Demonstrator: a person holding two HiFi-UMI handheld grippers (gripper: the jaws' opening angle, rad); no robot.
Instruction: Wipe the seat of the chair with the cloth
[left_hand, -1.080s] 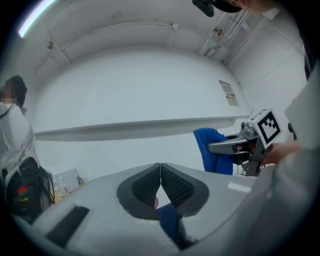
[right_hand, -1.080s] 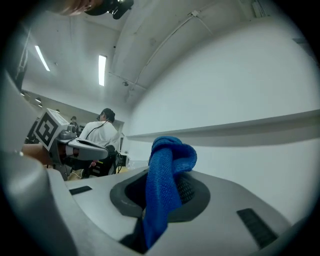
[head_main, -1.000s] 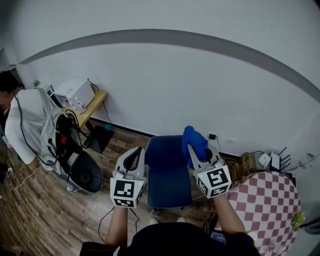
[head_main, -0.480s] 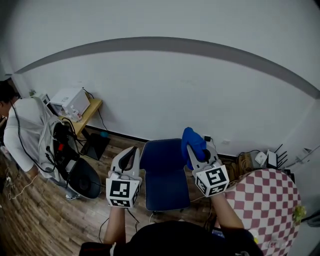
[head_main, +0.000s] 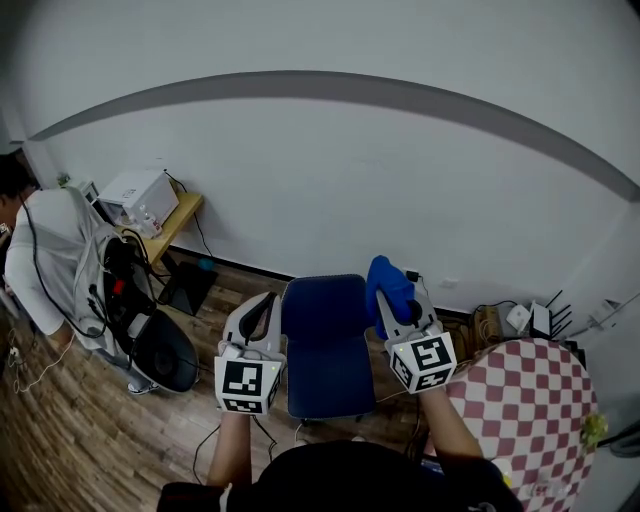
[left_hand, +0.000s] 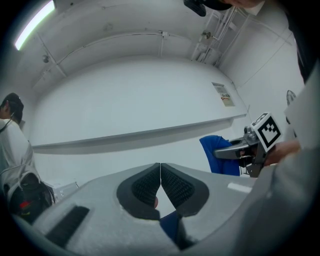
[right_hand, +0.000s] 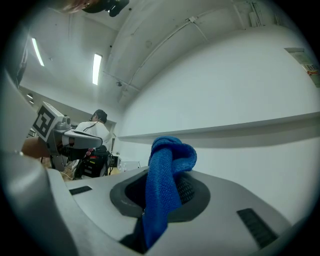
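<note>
A chair with a dark blue seat (head_main: 326, 340) stands on the wood floor below me, in front of the white wall. My right gripper (head_main: 392, 300) hangs over the seat's right edge, shut on a bunched blue cloth (head_main: 389, 283) that sticks up between its jaws (right_hand: 167, 165). At the seat's left edge my left gripper (head_main: 262, 315) is held level, its jaws closed together with nothing between them (left_hand: 160, 175). From the left gripper view the cloth (left_hand: 216, 154) and the right gripper show at the right.
A round table with a red-and-white checked cloth (head_main: 525, 400) stands at the lower right. A person in white (head_main: 45, 260) bends at the far left beside a black bag (head_main: 165, 350) and a small wooden table with a white box (head_main: 140, 195). Cables and chargers (head_main: 520, 320) lie along the wall.
The view has shifted a little, so chair and room sit slightly differently in the frame. Both grippers stay beside the seat, the right one still holding the cloth.
</note>
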